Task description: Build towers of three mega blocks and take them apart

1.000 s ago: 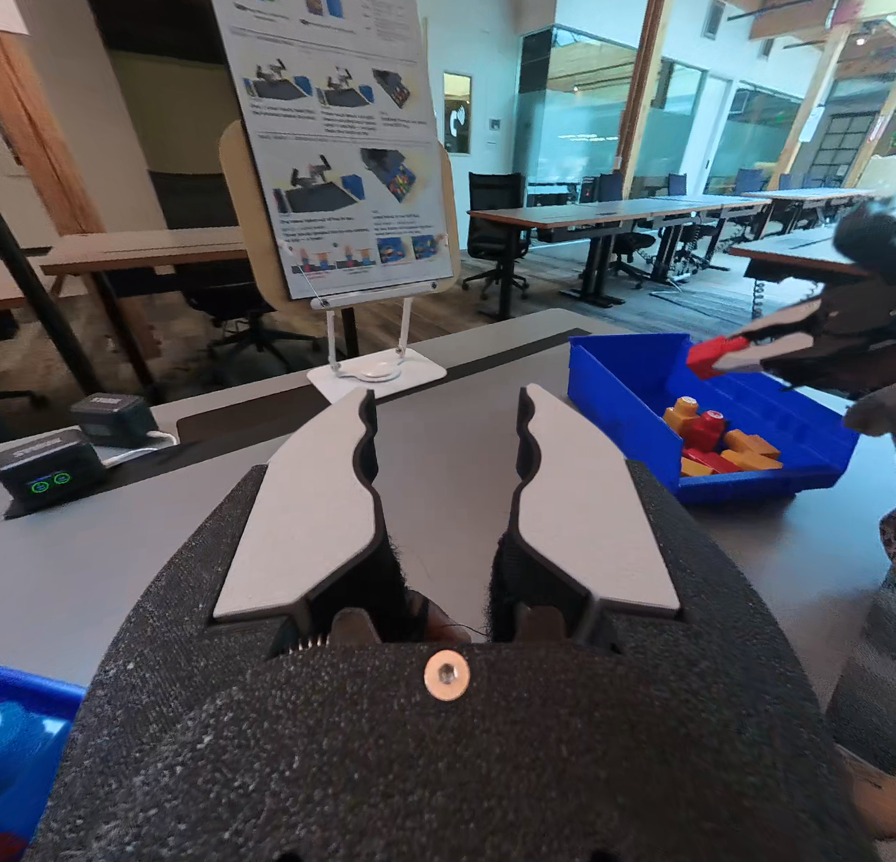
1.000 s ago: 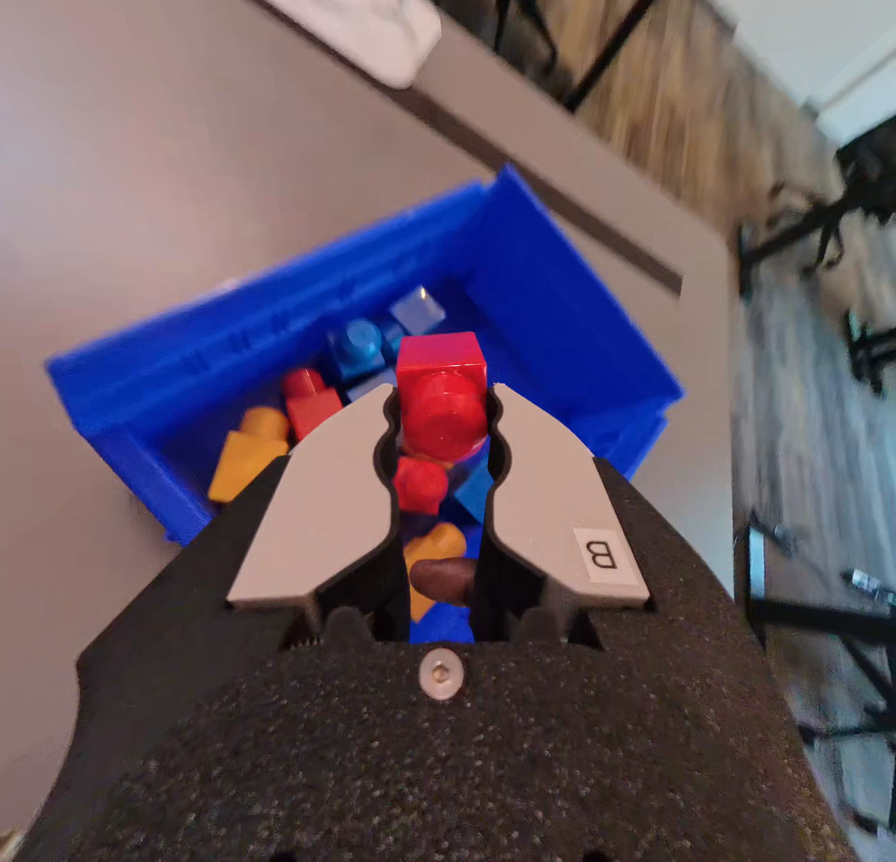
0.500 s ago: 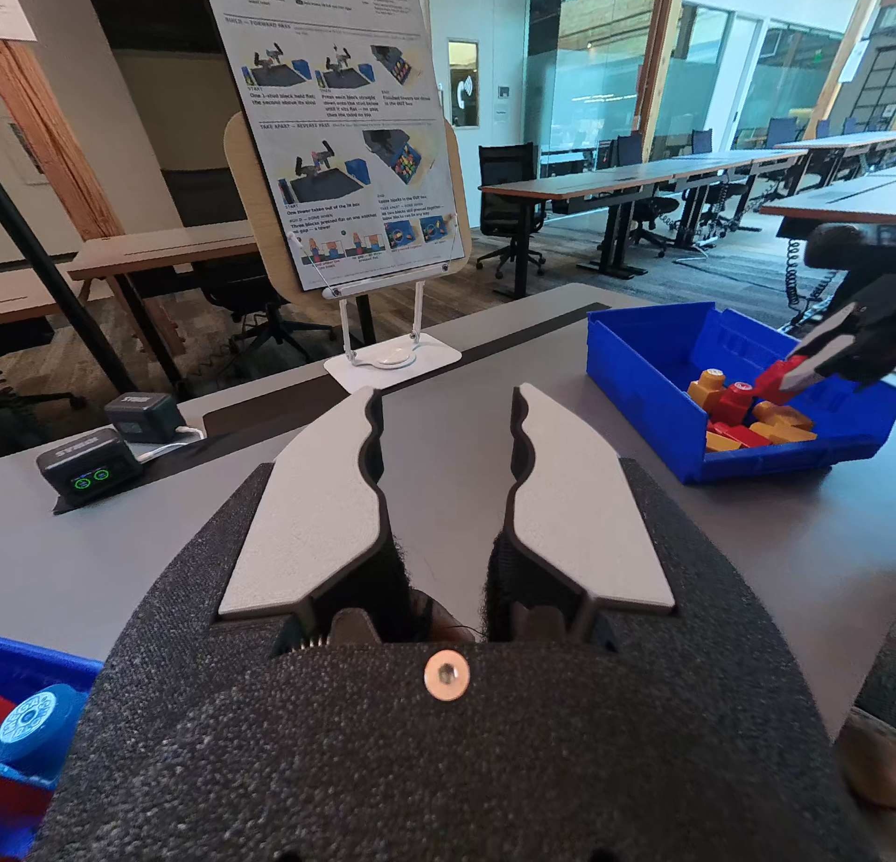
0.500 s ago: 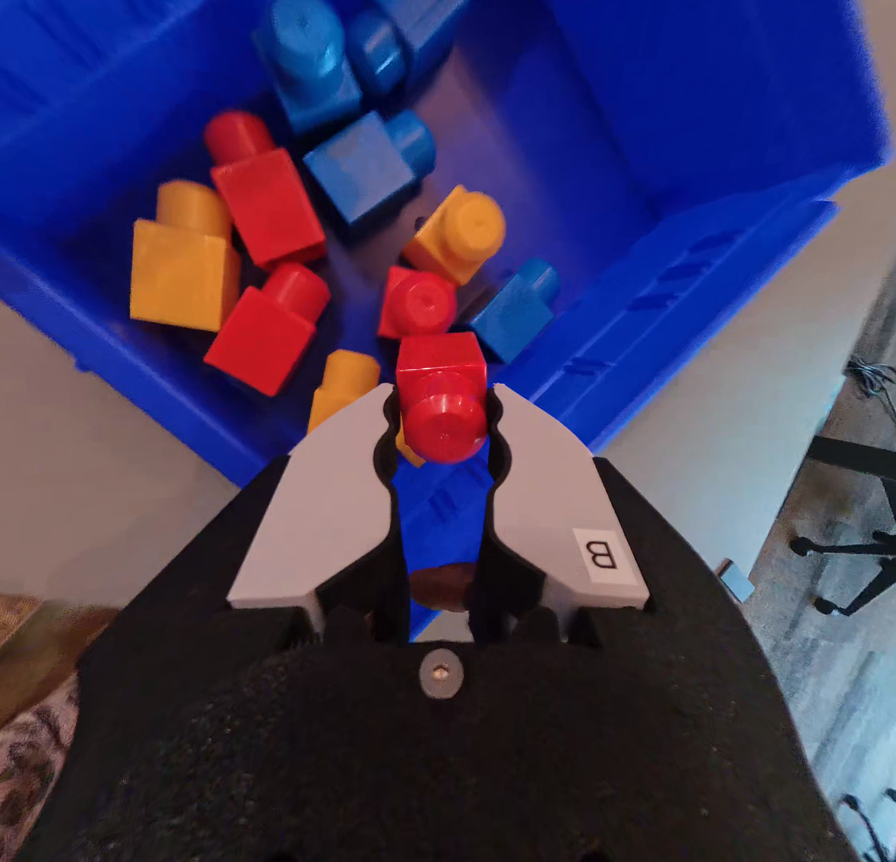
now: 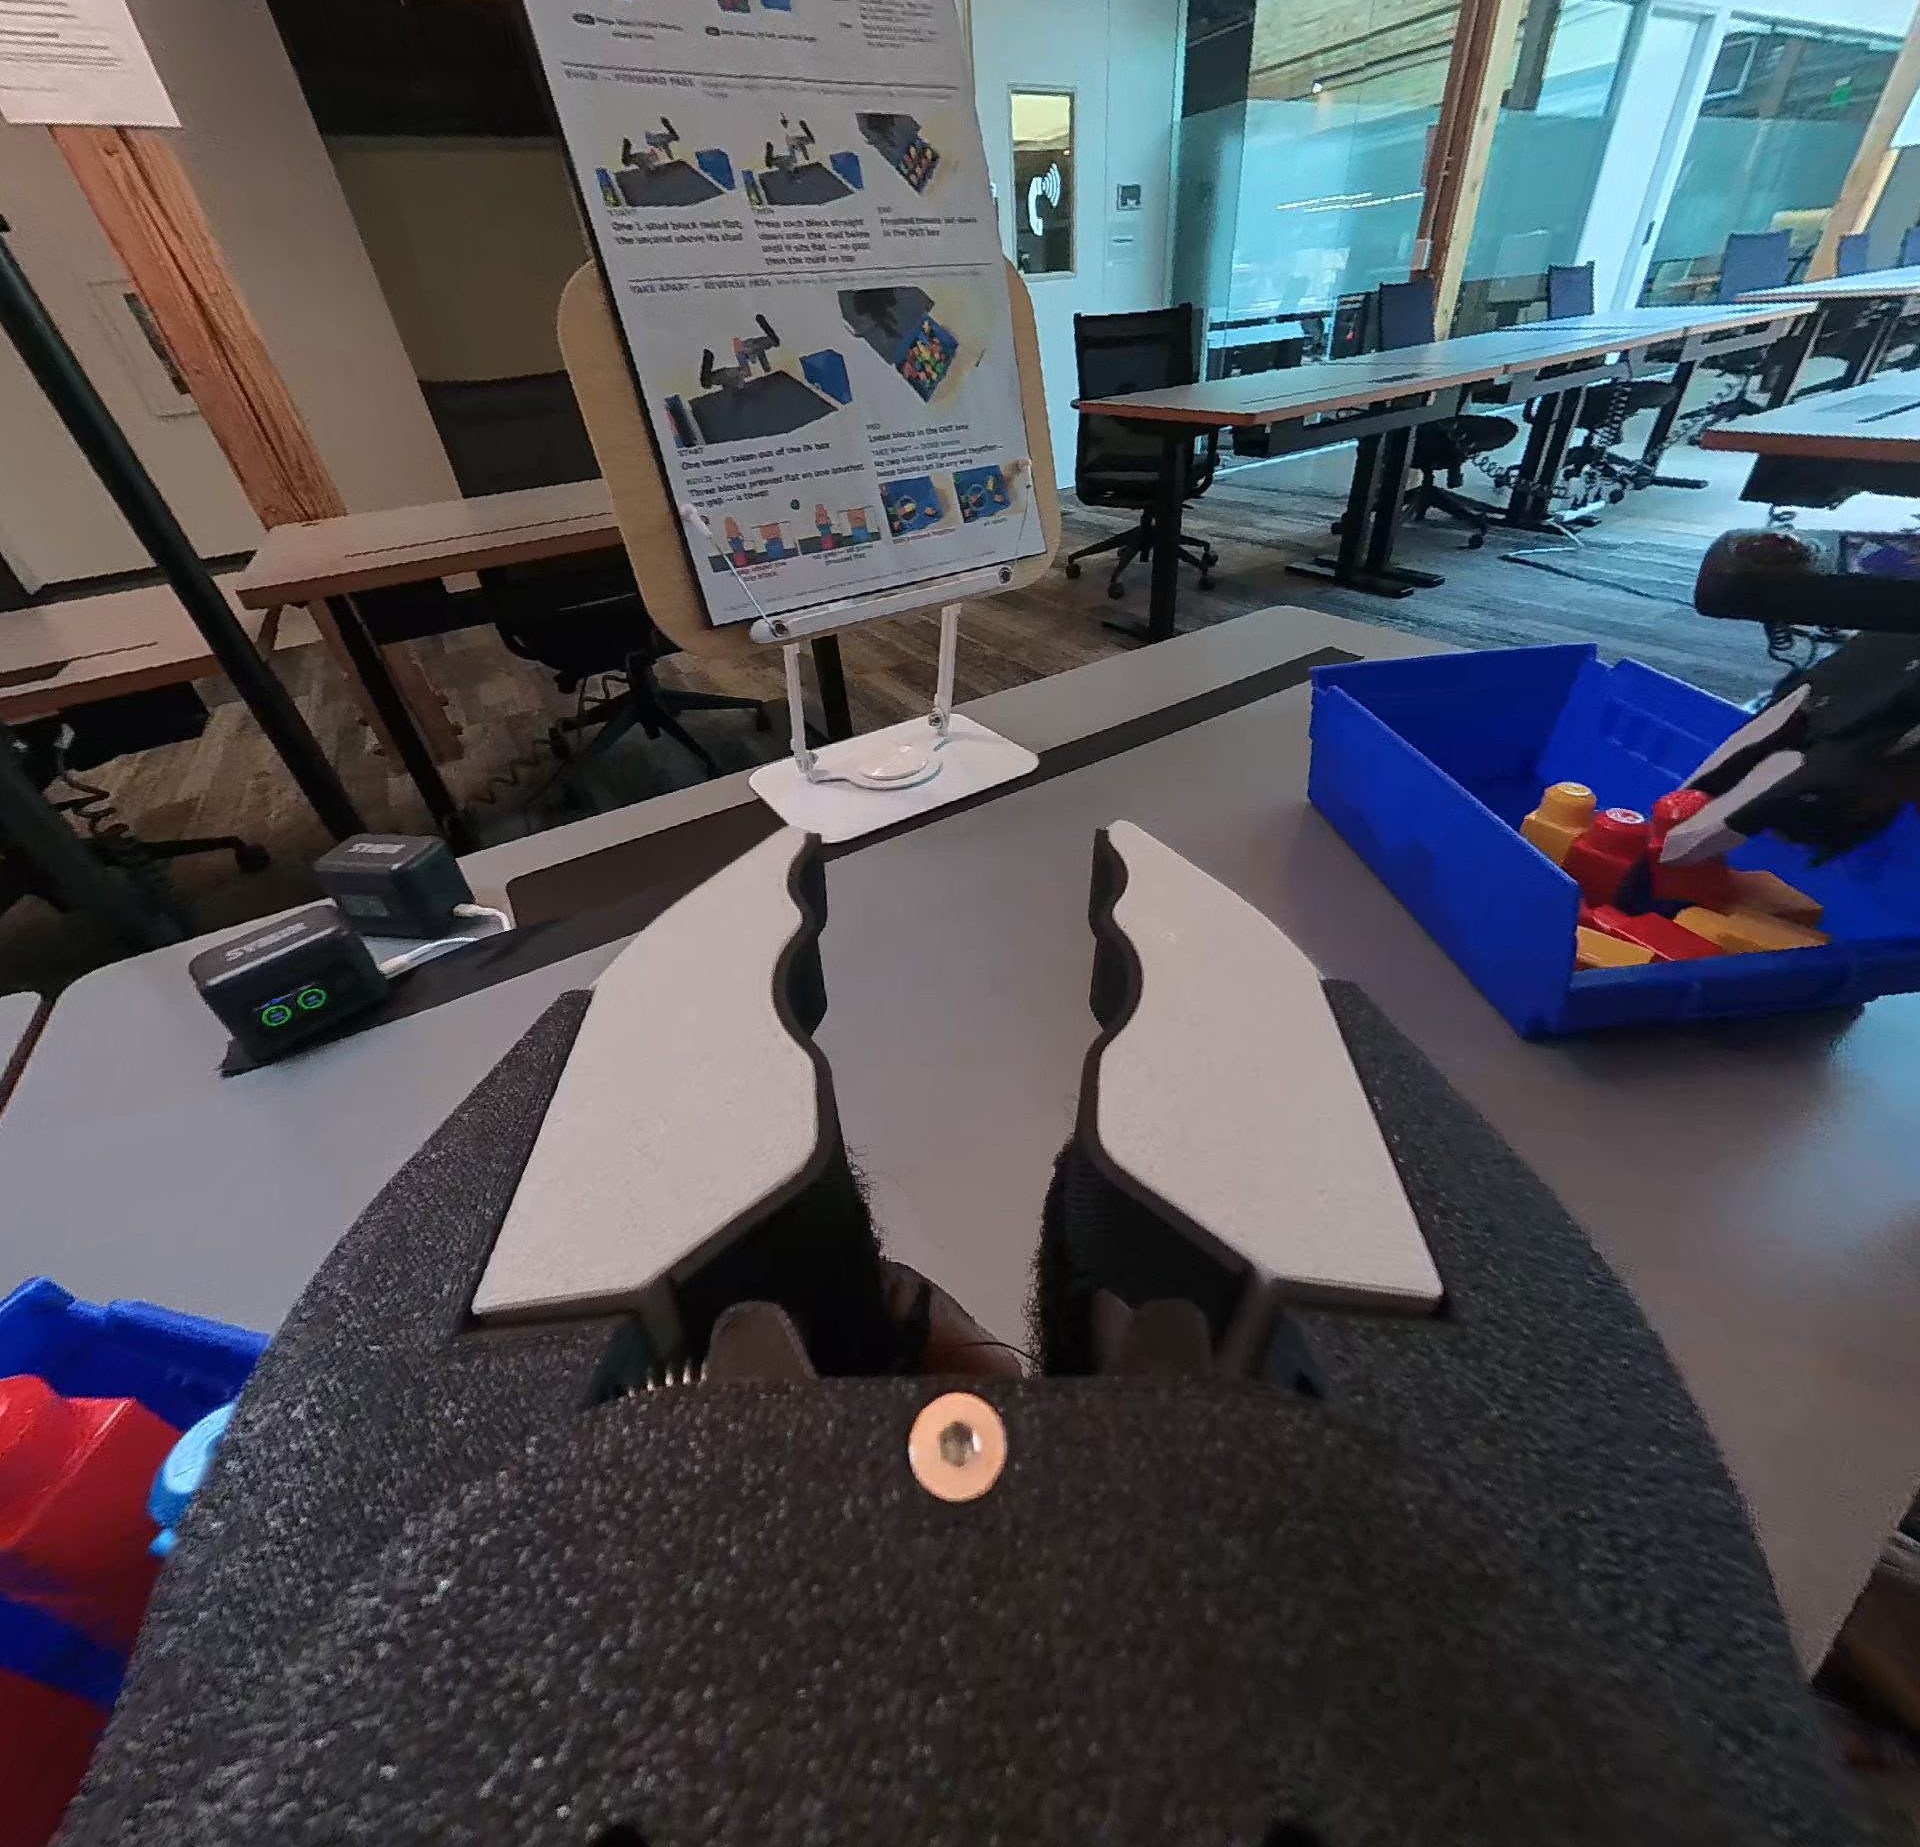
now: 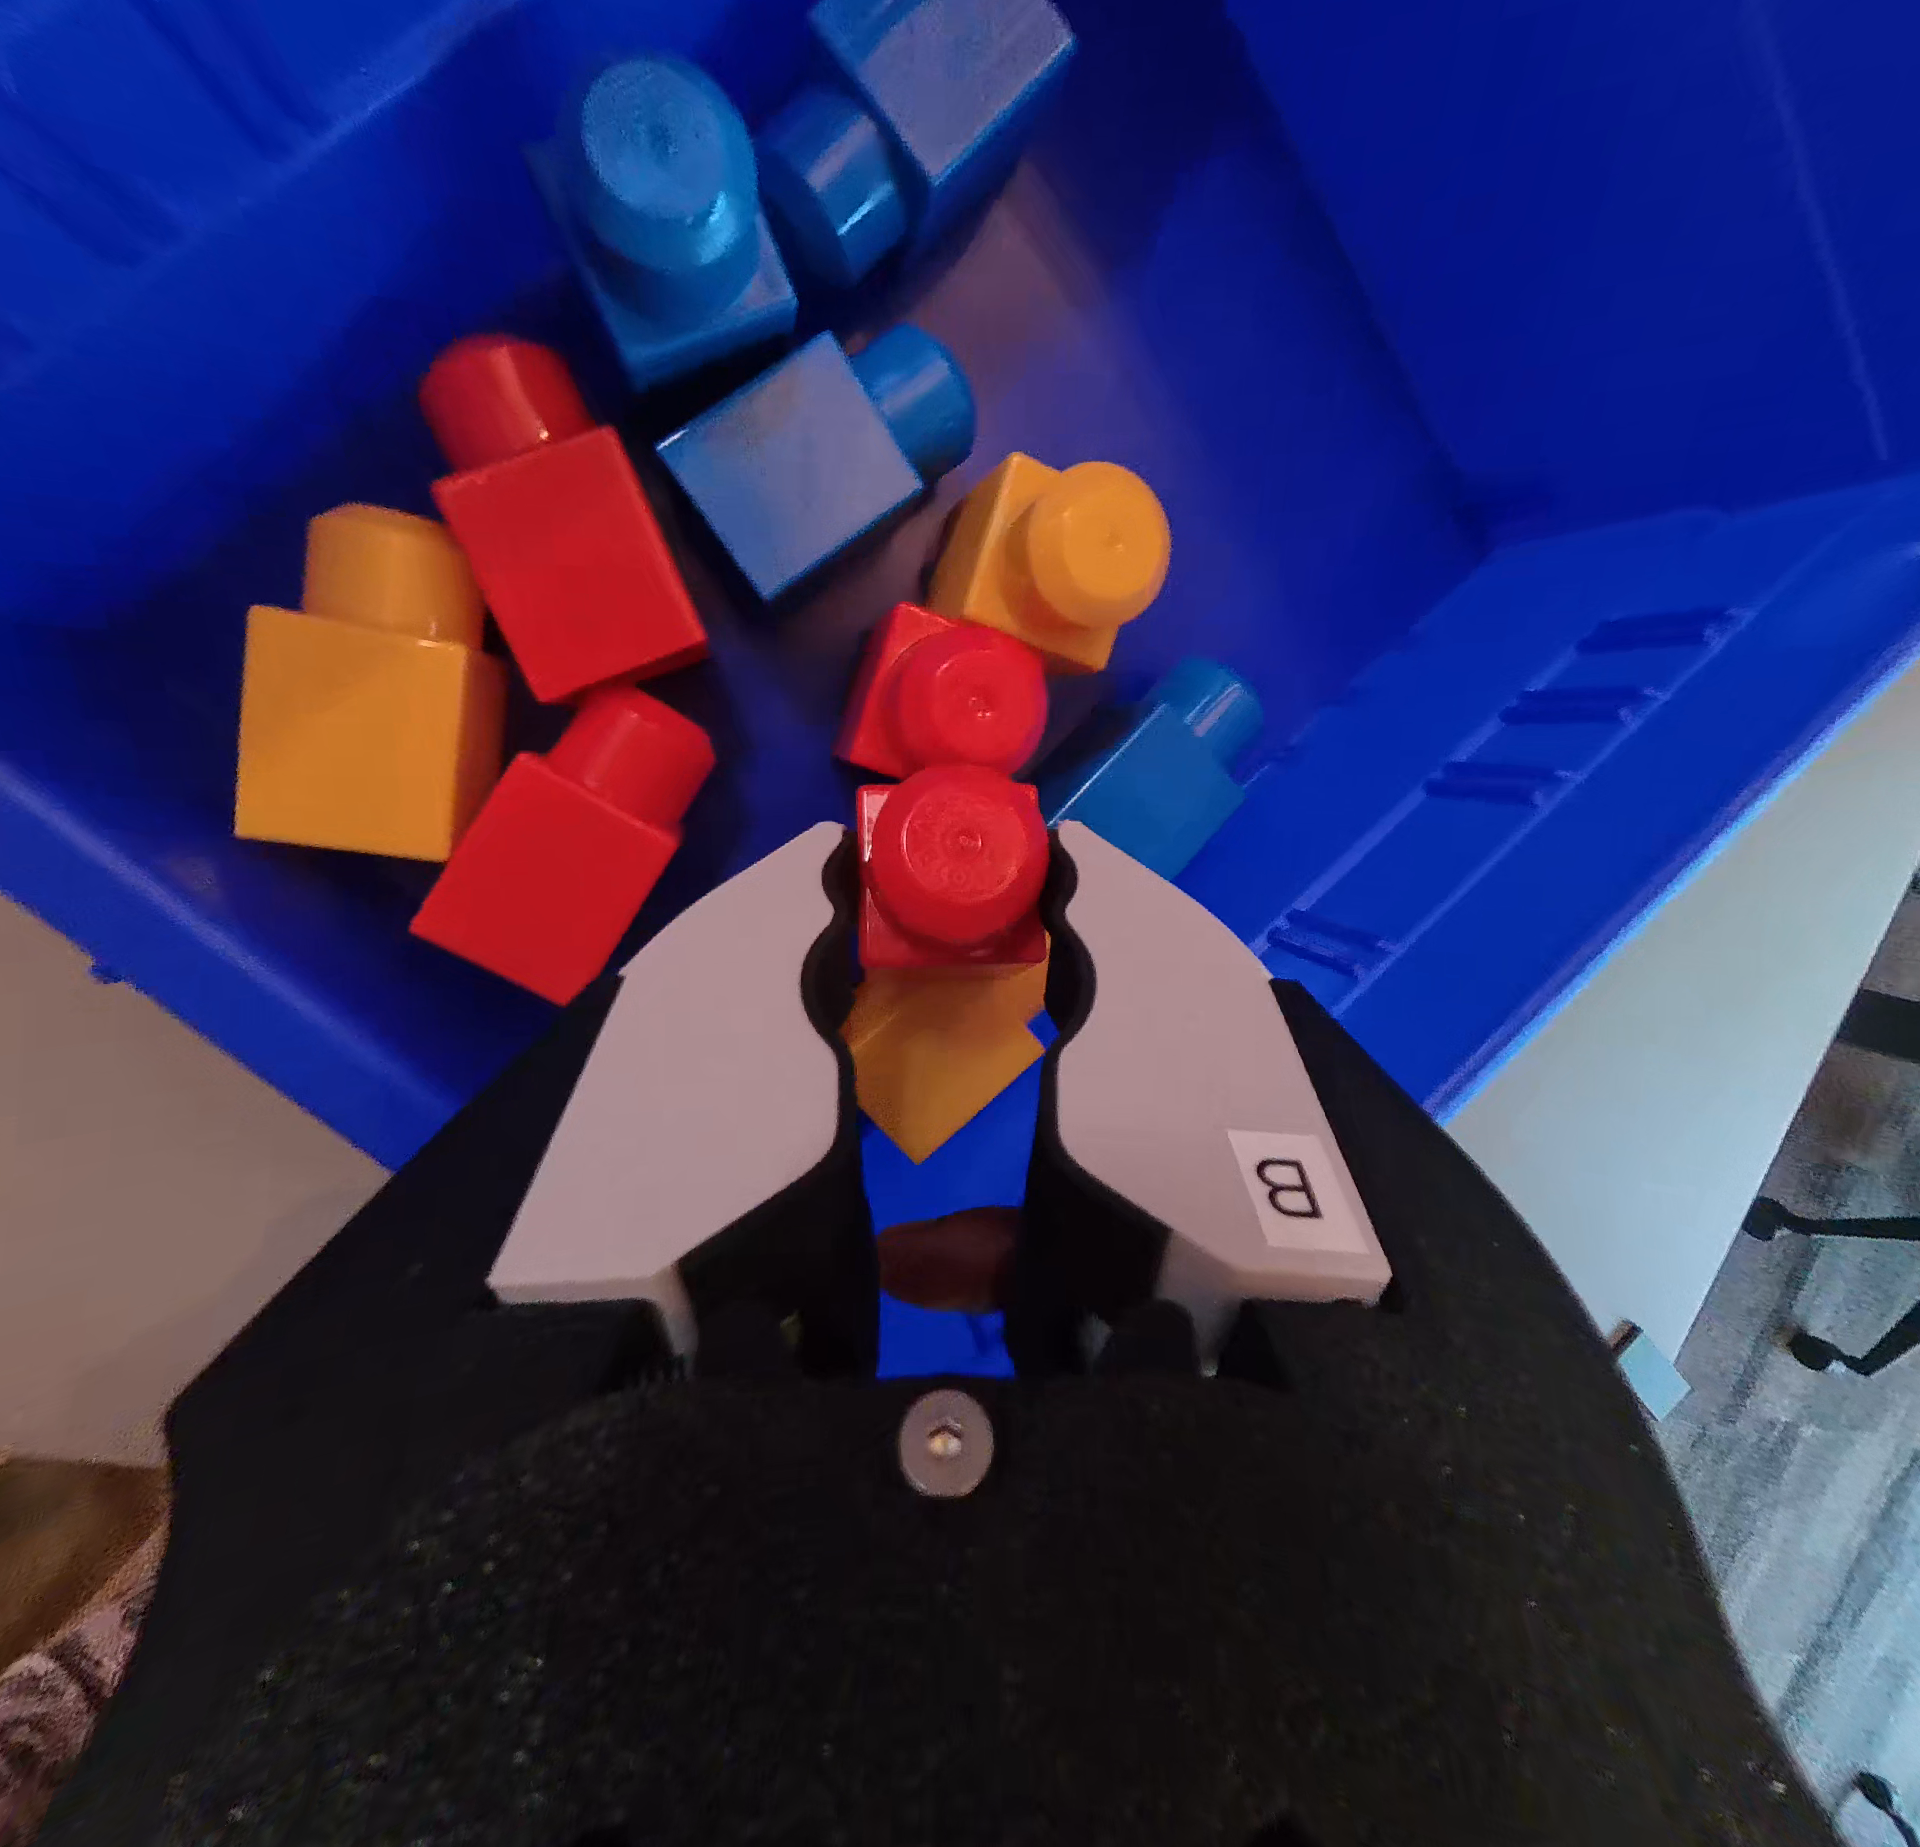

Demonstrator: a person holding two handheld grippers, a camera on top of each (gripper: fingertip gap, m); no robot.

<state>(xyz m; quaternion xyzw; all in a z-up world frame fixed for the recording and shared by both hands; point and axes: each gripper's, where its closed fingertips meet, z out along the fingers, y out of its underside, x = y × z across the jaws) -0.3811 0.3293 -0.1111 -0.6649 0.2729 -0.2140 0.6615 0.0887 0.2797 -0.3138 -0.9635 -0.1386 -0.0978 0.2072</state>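
Right gripper (image 6: 951, 867): fingers squeezed on a red block (image 6: 951, 862), one pad pressed on each side, round knob facing the camera. Held low inside the blue bin (image 6: 1558, 737), just above the loose blocks. Right under it, a yellow block (image 6: 925, 1070). Just past the fingertips, another red block (image 6: 940, 691), knob up. Beside that, an orange-yellow block (image 6: 1060, 550) and a light blue block (image 6: 1153, 758) near the bin wall. Farther off, three more blue blocks (image 6: 800, 447) near the back, two red blocks (image 6: 566, 550) lying on their sides, and a big yellow block (image 6: 364, 717) at the left.

Left gripper (image 5: 956, 852): fingers wide apart, nothing between them, only bare grey table (image 5: 956, 966) showing through the gap. Held up above the table, well apart from the blue bin (image 5: 1434, 841) on the right. Seen from here too: the right gripper (image 5: 1725, 810) dipping into that bin with the red block at its tips. At the far table edge, a white stand (image 5: 894, 769) holding a printed sheet (image 5: 790, 270). On the left, two small black boxes (image 5: 291, 976) with a white cable. At the bottom left corner, part of a second blue bin (image 5: 94, 1330) with a red block (image 5: 73, 1485) in it.
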